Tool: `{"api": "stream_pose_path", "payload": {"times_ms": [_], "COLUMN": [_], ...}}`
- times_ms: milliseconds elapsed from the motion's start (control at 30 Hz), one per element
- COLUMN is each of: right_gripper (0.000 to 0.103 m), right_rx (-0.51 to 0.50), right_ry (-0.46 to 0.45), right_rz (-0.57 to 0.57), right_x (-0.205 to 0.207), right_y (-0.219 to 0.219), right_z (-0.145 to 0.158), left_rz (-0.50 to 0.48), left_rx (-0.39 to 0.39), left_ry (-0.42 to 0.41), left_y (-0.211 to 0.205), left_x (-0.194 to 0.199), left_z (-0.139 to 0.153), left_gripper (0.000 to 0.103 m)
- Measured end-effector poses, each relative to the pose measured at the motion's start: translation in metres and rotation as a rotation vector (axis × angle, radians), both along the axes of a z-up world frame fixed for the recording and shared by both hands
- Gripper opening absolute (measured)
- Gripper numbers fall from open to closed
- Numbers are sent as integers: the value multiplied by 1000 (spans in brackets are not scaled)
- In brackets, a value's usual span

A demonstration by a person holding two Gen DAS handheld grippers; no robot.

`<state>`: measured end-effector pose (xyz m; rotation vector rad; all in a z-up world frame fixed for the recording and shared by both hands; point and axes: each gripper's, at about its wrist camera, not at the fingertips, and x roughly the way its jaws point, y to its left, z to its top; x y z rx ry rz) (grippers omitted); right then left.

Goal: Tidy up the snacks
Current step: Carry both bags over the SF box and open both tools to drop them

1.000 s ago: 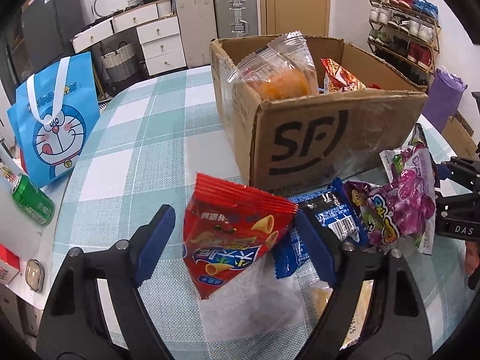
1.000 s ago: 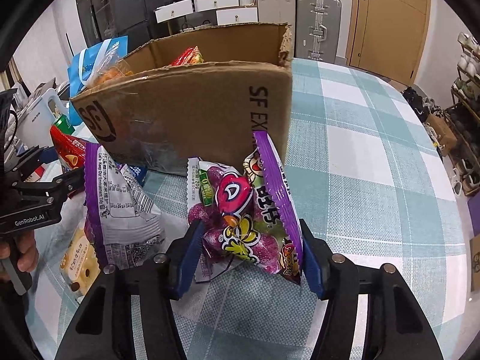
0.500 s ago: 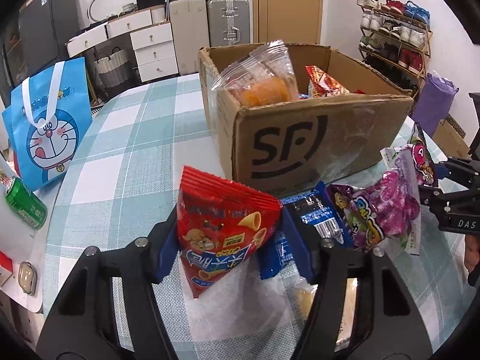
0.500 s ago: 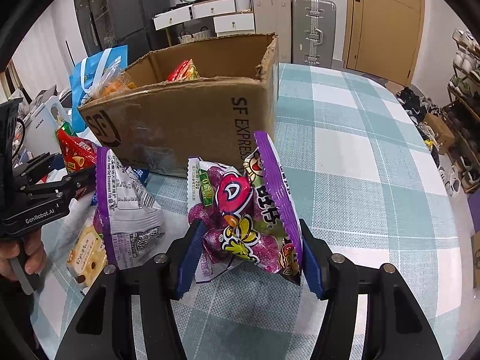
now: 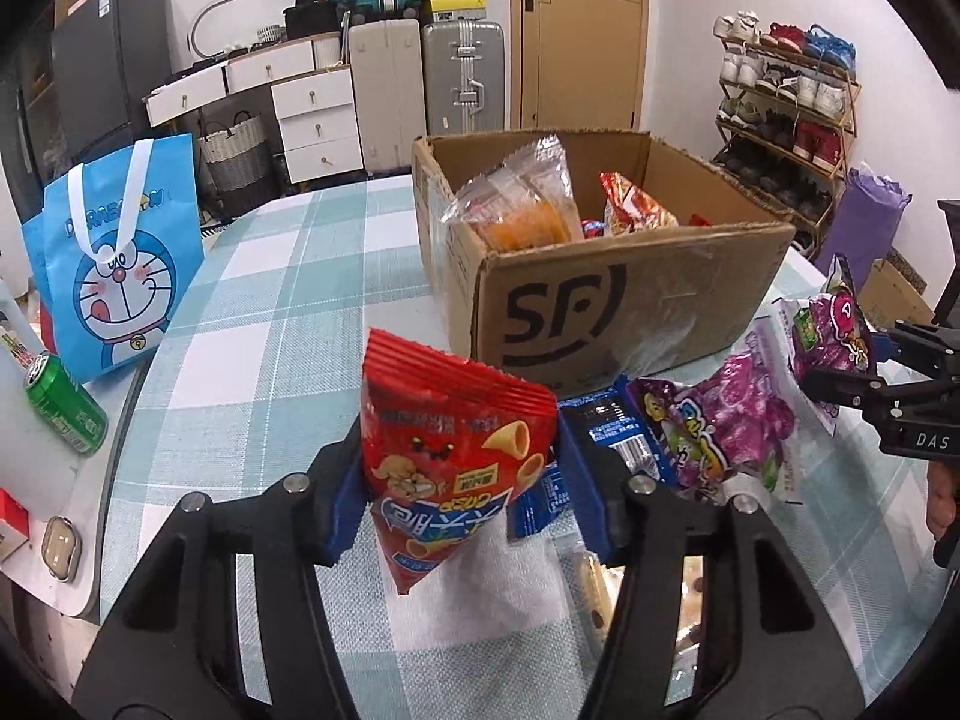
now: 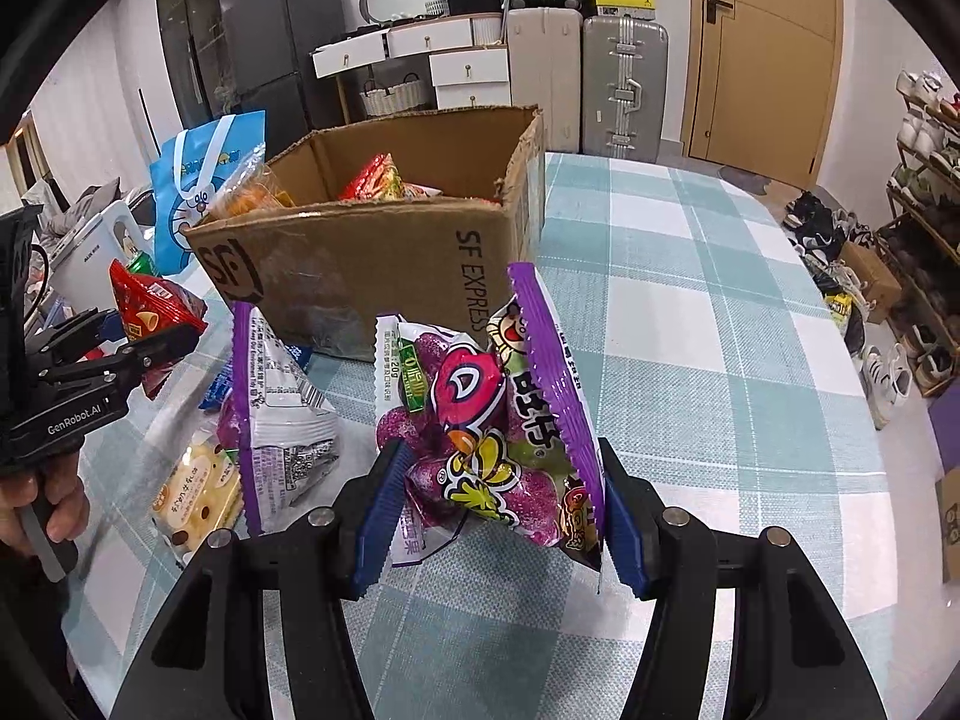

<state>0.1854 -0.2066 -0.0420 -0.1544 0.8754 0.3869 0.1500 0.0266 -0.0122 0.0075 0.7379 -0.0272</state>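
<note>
Snacks in both grips: left hand-held gripper (image 5: 459, 495) clamps a red chip bag (image 5: 451, 450); right hand-held gripper (image 6: 498, 507) squeezes a purple candy bag (image 6: 504, 450), seemingly lifted, beside the cardboard box (image 6: 360, 264).

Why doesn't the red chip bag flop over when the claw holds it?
The red bag looks puffed with air, so it probably holds its shape and feels light for its size. The left claw pinches it at both sides, and the crimped top stands up. Its shiny film may be slippery, and a hard squeeze could crush the chips inside.
</note>
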Motion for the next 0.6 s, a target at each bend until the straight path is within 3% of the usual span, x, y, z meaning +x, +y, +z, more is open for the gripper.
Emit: {"api": "stream_pose_path", "payload": {"times_ms": [600], "right_gripper": [60], "right_rx": [93], "right_ry": [-140], "right_rz": [-6], "right_x": [-34], "right_y": [-6], "right_z": [51], "left_rz": [10], "left_rx": [-53], "left_ry": [-119], "left_y": [3], "left_x": [-38], "left_z": [52], "left_gripper": [54]}}
